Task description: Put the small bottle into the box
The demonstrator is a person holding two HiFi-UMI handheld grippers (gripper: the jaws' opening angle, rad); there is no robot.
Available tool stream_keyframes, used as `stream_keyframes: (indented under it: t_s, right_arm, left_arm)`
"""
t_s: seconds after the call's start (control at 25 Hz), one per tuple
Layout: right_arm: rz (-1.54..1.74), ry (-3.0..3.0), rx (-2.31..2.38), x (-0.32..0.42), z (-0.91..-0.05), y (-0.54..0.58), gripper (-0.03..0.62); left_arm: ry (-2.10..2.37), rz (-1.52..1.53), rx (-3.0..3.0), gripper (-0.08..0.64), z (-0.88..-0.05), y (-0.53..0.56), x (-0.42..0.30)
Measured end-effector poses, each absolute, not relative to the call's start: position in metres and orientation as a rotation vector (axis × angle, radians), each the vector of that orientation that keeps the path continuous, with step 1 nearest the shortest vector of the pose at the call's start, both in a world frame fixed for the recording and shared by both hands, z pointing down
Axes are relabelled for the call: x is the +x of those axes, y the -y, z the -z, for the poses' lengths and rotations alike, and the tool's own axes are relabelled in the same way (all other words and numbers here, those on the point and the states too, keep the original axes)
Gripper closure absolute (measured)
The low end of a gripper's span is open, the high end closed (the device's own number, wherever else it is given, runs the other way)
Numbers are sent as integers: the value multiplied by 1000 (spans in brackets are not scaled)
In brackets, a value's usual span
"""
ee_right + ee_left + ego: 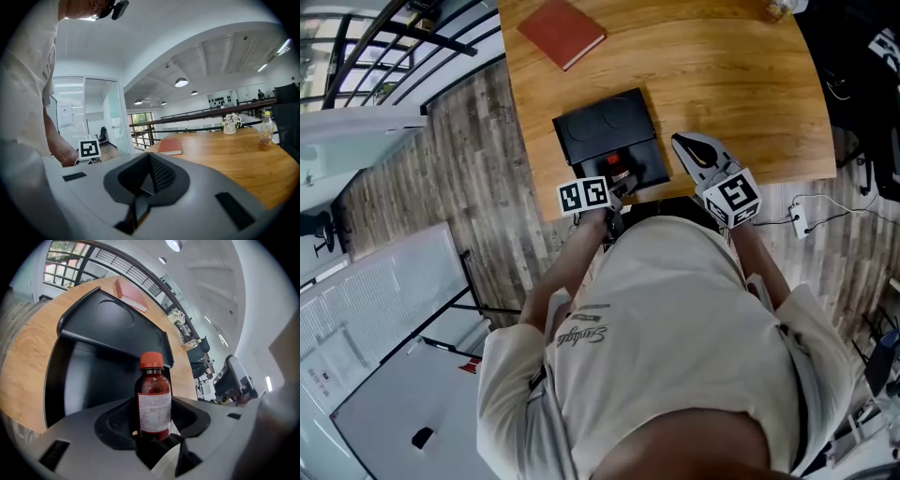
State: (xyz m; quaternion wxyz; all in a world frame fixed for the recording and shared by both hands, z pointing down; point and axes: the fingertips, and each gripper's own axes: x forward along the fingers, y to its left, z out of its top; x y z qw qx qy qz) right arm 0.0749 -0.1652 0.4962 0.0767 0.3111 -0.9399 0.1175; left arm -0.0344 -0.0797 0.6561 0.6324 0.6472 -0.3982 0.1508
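My left gripper is shut on the small bottle, a brown one with an orange cap and a white label, held upright by its lower part. Just beyond it lies the open black box, its lid raised at the back. In the head view the bottle hangs over the box's near end, at the table's front edge, with the left gripper behind it. My right gripper hovers beside the box on its right, shut and empty, its jaws meeting at the tip.
A red book lies at the far left of the wooden table. A plastic bottle and a vase of flowers stand at the table's far end. A power strip with cables lies on the floor to the right.
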Motion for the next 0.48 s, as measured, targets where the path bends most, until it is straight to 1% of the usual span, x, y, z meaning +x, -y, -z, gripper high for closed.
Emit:
stream_keyframes:
  t_s: [0.2, 0.48]
  right_arm:
    - [-349, 2817, 929, 74, -497, 169, 597]
    - [-352, 2818, 914, 73, -500, 170, 597]
  left_arm:
    - [907, -363, 1419, 333, -669, 80, -36]
    - [960, -475, 1390, 333, -685, 76, -42]
